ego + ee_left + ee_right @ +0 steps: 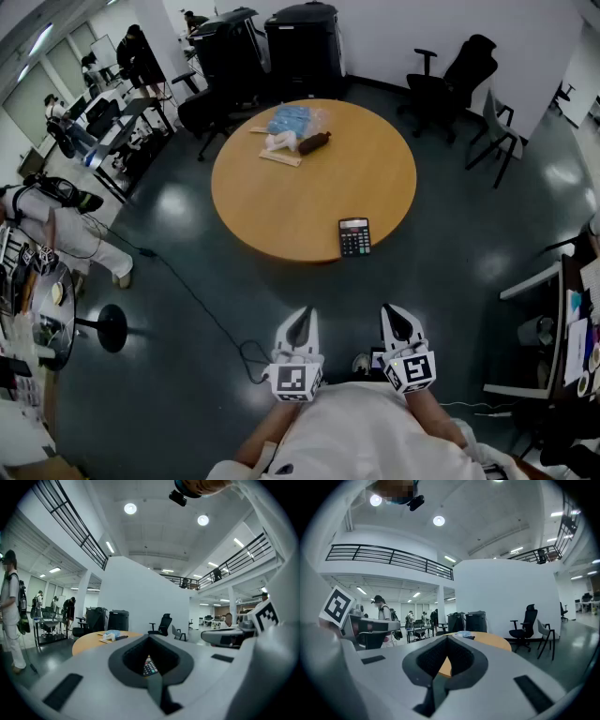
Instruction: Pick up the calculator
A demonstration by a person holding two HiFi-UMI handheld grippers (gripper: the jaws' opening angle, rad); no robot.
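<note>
No part of the pick had been carried out. The calculator (pixel 354 236) was seen lying flat on the round wooden table (pixel 281 202), close to its near edge and toward the right, with nothing touching it. The left gripper (pixel 301 319) and the right gripper (pixel 395 317) were held side by side close against the person's body, above the dark floor and well apart from the table. In both gripper views the jaws were found pressed together at their tips, with nothing pinched between them (only the diamond-shaped gap behind the tips was open). Through that gap in the left gripper view the calculator's keys could be made out far ahead; through the right one only a strip of table top was shown. A blue packet (pixel 289 120) and a dark bottle-like object (pixel 314 142) were seen at the table's far side, well apart from the calculator. The whole task was judged to be outstanding: an approach, a spreading of the jaws, a closure on the calculator's edges, and a lift.
</note>
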